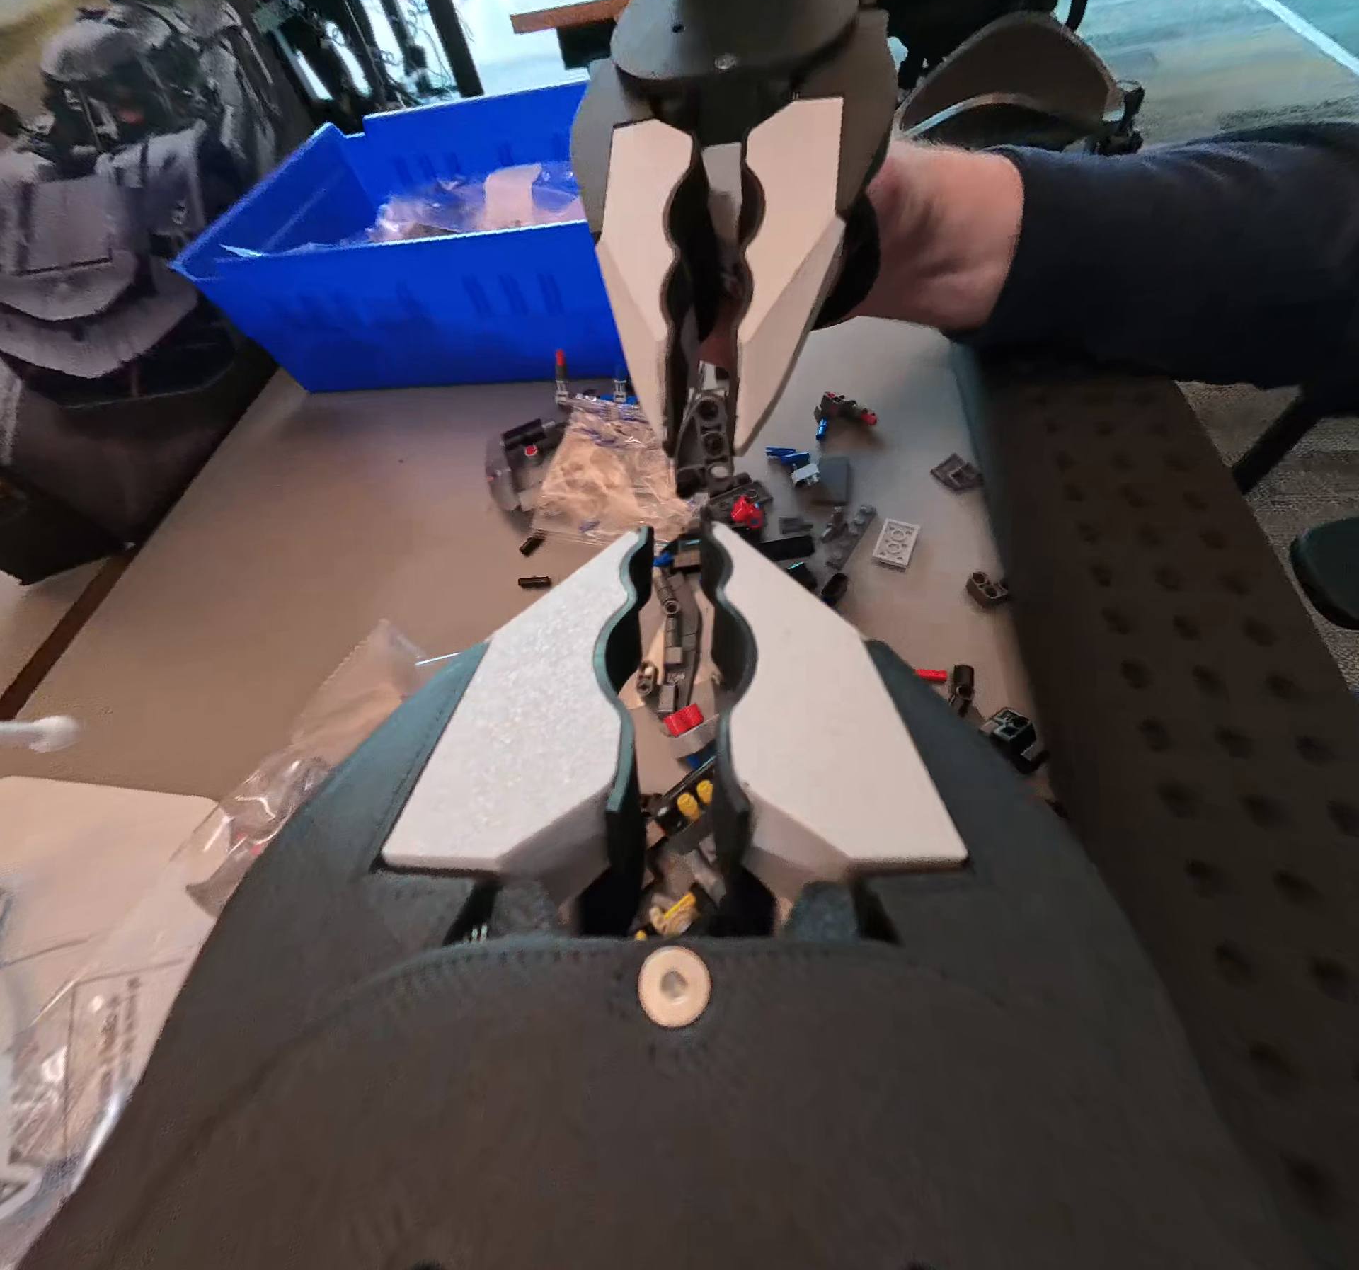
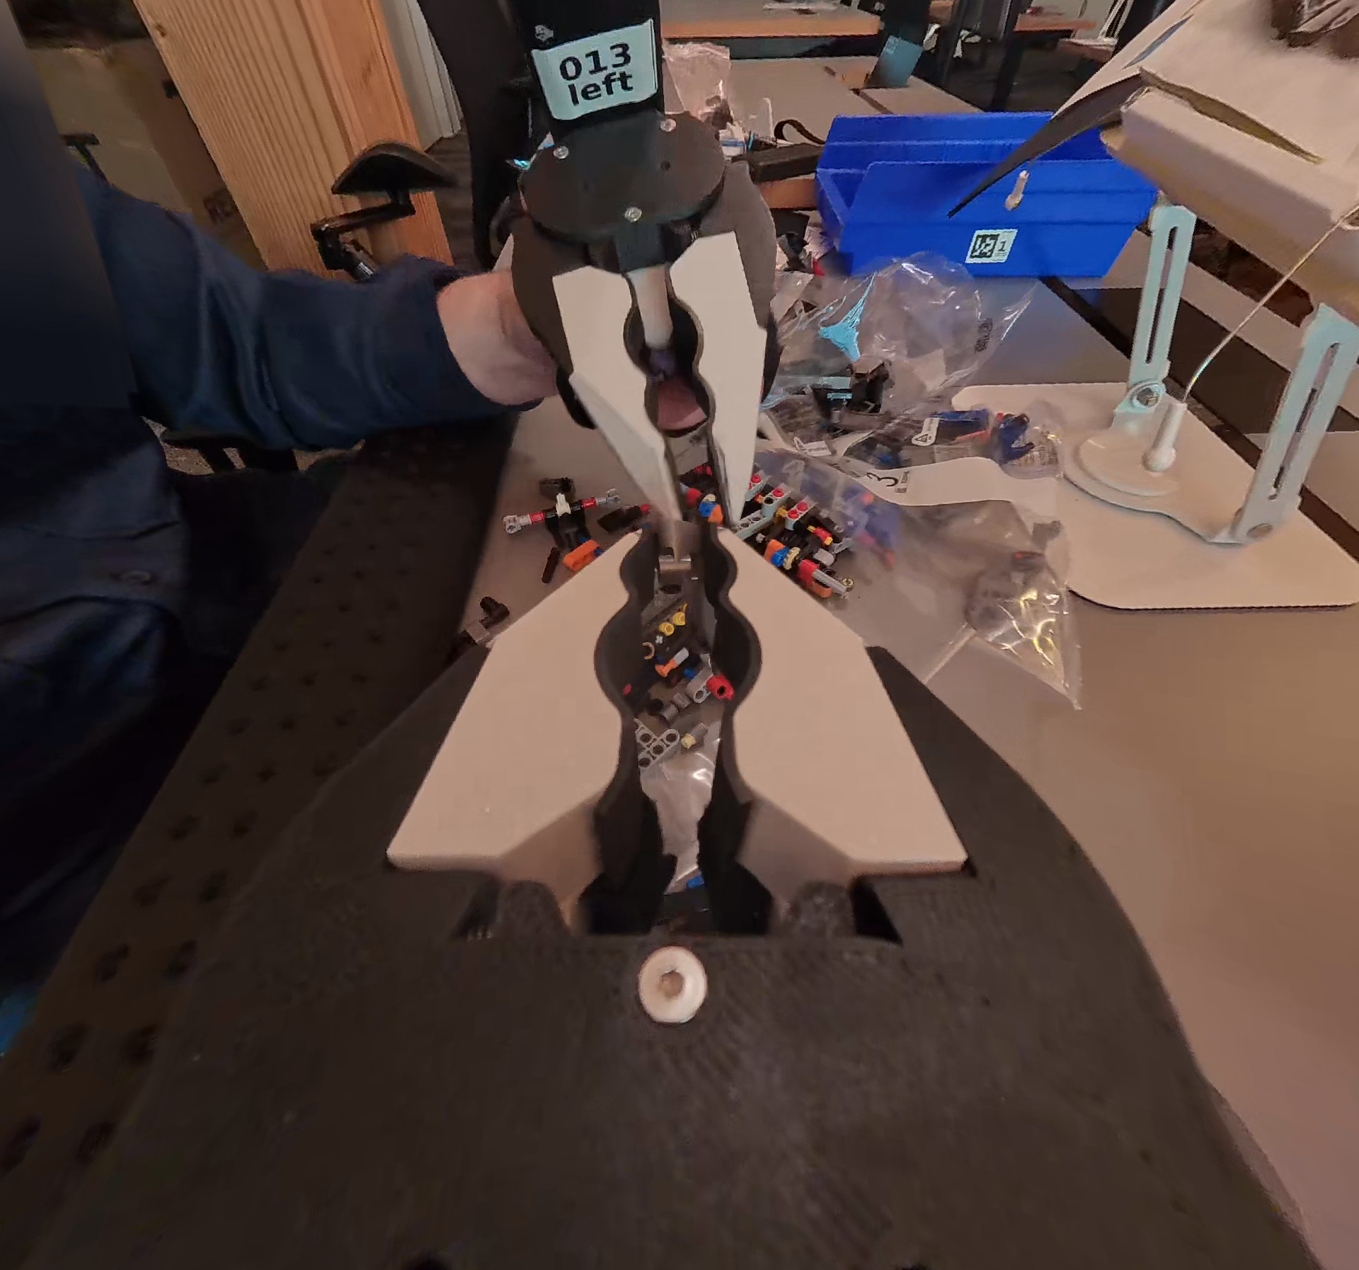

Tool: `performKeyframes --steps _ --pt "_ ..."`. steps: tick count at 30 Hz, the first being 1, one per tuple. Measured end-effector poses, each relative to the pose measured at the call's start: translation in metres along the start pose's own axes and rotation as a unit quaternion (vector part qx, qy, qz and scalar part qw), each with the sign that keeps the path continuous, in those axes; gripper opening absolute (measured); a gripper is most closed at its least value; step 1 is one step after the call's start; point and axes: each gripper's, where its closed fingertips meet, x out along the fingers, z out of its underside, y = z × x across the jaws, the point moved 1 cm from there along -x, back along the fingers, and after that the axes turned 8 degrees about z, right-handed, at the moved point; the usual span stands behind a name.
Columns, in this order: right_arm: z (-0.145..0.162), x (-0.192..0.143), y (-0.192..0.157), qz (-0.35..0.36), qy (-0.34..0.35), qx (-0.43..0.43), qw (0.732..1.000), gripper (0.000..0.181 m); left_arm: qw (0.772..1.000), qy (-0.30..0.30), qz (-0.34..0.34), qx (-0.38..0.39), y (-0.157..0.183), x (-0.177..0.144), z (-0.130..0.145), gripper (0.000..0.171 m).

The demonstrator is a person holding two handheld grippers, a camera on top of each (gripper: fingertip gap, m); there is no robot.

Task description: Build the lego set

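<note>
- Tip to tip above the grey tabletop (image 1: 331,536), the left tongs (image 1: 680,536) and the right tongs (image 1: 702,451) face each other, points almost meeting.
- Right tongs: white fingers clamped on a dark grey holed lego beam (image 1: 710,433), which hangs out past their tips towards the left tongs.
- Left tongs: fingers drawn close, with a narrow slit between them. I cannot tell whether they pinch anything.
- A person's right hand (image 1: 941,234), in a dark blue sleeve, holds the right tongs. The left hand (image 2: 493,345) holds the left tongs.
- Beneath and just beside the meeting tips lie scattered small lego pieces (image 1: 809,492) in dark grey, black, blue and red, among them a light grey studded plate (image 1: 896,542).
- Just left of the right tongs' tips, in the left wrist view, lies a crumpled clear plastic bag (image 1: 603,477). Behind it stands a blue plastic bin (image 1: 412,308).
- Right of the left tongs' tips, in the right wrist view, sits a partly built row of grey beams with coloured pins (image 2: 794,536). Beyond that lie clear bags of unsorted pieces (image 2: 919,440).
- Left of those tips lies a short axle assembly with red and black sleeves (image 2: 566,510).
- Farther right stands a white metal stand (image 2: 1176,470) carrying a tilted board.
</note>
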Motion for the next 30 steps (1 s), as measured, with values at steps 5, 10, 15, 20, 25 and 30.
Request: performKeyframes --steps 5,10,15,20,25,30 --pt "0.0035 0.0041 -0.0032 -0.003 -0.012 -0.009 1.0 0.01 1.0 0.003 0.003 0.003 0.0018 0.0039 -0.0014 0.012" --pt "0.0052 0.0049 -0.0029 -0.002 -0.017 -0.01 1.0 0.01 1.0 0.009 0.005 0.005 0.0031 0.002 -0.0033 0.009" --pt "0.0098 0.0082 -0.0037 -0.003 -0.029 -0.013 0.999 0.01 1.0 0.01 0.009 0.01 0.0059 0.0023 -0.0041 0.001" --pt "0.0083 0.008 -0.0037 -0.003 -0.023 -0.013 1.0 0.01 1.0 0.011 0.006 0.011 0.0056 0.0016 -0.005 0.001" --pt "0.0074 0.0071 -0.0033 -0.002 -0.021 -0.013 1.0 0.01 1.0 0.003 0.012 0.005 0.0059 0.0032 -0.0014 0.01" --pt "0.0077 0.0077 -0.004 -0.003 -0.022 -0.016 1.0 0.01 1.0 0.002 0.011 0.009 0.0062 0.0031 -0.0018 0.002"
